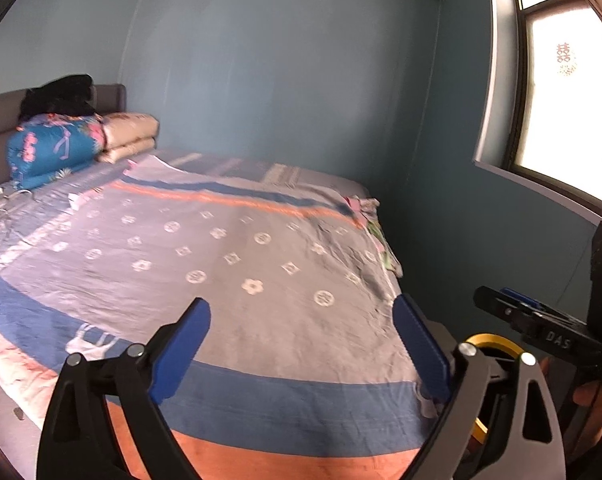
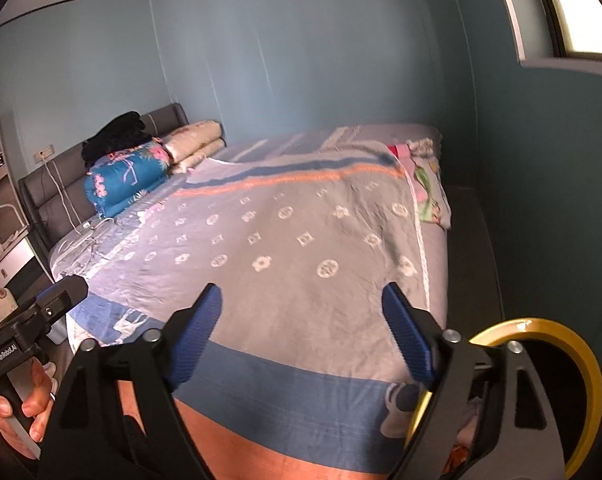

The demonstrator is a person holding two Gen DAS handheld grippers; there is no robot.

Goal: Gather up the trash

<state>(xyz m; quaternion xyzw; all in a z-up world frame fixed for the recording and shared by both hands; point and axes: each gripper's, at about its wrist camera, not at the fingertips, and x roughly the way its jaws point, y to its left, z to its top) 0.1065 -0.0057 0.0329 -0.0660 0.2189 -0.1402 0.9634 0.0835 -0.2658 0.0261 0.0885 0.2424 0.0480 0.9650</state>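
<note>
Bedroom, foot of the bed [image 1: 261,264]; entry as I read it from my station: both tools up and facing along the patterned bedspread [image 2: 293,240], neither carrying anything. Left gripper [image 1: 301,344]: blue pads spread wide, only bedspread showing between them. Right gripper [image 2: 301,336]: likewise wide, nothing between the pads. Bin with a yellow rim [image 2: 573,380]: low at the right, just beside the right tool; in the left view its rim [image 1: 489,340] peeks behind the finger frame; pale and orange scraps seem to lie inside, though I cannot make them out clearly. Candidate trash, my judgement only: small pale scraps on the bedspread near the bedding [image 1: 77,200], and a crumpled pink-green heap at the far right edge of the bed [image 2: 429,188], which may be cloth and not rubbish; too blurred to settle. Folded quilts [image 1: 61,148] and white cables [image 2: 85,236] at the headboard end: not trash, leave alone. Step in hand, as I judge it: between pickups, hands free, looking for the next piece. Next move calls for carrying one open tool out over the bedspread to a scrap, lowering the pads either side of it without pinching the fabric, then bringing it to the bin
</note>
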